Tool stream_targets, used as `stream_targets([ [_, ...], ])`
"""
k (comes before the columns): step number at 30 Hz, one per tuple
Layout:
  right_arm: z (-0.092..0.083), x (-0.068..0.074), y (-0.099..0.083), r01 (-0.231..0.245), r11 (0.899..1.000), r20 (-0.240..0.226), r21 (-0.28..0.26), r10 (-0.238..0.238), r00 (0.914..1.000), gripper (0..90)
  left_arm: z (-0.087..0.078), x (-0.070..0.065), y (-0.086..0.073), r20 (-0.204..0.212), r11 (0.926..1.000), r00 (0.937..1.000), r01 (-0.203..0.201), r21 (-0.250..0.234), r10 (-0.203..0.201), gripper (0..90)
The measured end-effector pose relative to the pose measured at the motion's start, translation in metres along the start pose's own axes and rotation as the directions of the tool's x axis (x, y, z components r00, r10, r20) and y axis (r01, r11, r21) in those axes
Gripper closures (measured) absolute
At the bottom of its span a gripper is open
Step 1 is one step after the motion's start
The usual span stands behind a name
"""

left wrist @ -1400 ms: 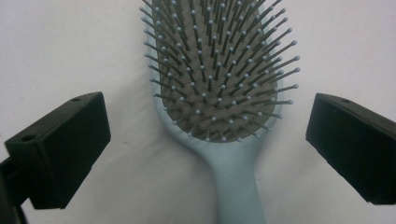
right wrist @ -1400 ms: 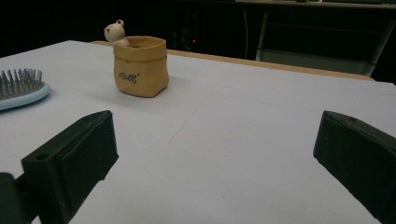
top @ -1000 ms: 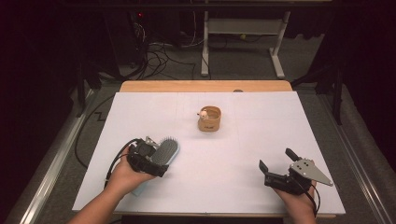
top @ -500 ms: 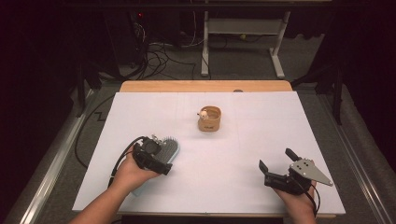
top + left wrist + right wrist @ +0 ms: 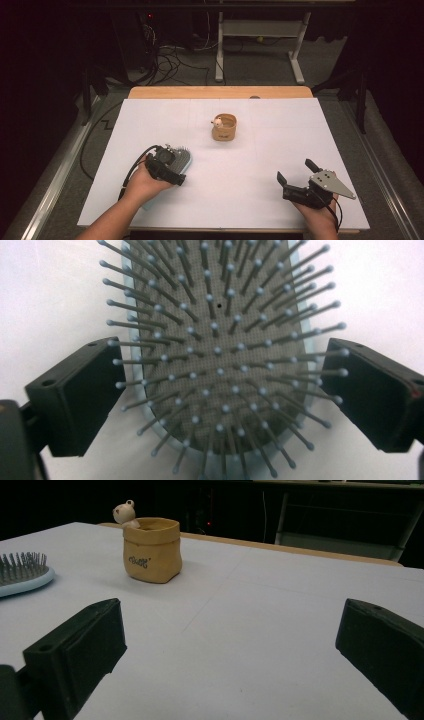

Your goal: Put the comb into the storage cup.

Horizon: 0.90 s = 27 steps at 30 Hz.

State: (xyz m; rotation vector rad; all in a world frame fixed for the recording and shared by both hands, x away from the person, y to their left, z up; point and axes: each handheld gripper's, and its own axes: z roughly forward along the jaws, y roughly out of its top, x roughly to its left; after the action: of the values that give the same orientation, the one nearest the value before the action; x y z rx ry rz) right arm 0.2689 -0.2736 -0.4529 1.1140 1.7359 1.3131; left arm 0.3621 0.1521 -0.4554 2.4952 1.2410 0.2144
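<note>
While jaws gape, left hand-held gripper [image 5: 220,390] straddles hairbrush [image 5: 220,340] (bristles up).

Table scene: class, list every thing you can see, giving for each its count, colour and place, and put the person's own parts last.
Hairbrush: one, light blue rim with grey bristles, lying bristles up on the near left of the table, between the open jaws of the left gripper.
Pot: one, tan, sack-shaped, with a small pale figure on its rim, standing mid-table toward the far side.
Table cover: one, white, over the wooden table.
Desk frame: one, white, on the floor beyond the table.
Left gripper: one, black, over the hairbrush, open.
Right gripper: one, black, near right of the table, open, holding nothing.
</note>
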Motion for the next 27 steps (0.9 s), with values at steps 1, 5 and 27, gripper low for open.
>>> stream_targets([
  [1,-0.0001,0.0000,0.0000,-0.001,1.000,0.000,0.001,0.001,1.0000,0.2,0.0010,-0.0004,0.0008,0.005,1.0000,1.0000,0.008,0.002,-0.008,6.7],
  [5,0.0002,-0.0002,-0.0002,-0.001,1.000,0.000,0.002,0.001,1.0000,0.2,0.0011,0.0008,0.0024,0.021,0.9996,0.9995,0.023,0.015,-0.023,7.9],
  [27,0.0006,0.0010,-0.0006,-0.001,1.000,0.000,0.004,0.001,1.0000,0.2,0.0035,0.0031,0.0065,0.042,0.9988,0.9984,0.035,0.034,-0.036,9.7],
])
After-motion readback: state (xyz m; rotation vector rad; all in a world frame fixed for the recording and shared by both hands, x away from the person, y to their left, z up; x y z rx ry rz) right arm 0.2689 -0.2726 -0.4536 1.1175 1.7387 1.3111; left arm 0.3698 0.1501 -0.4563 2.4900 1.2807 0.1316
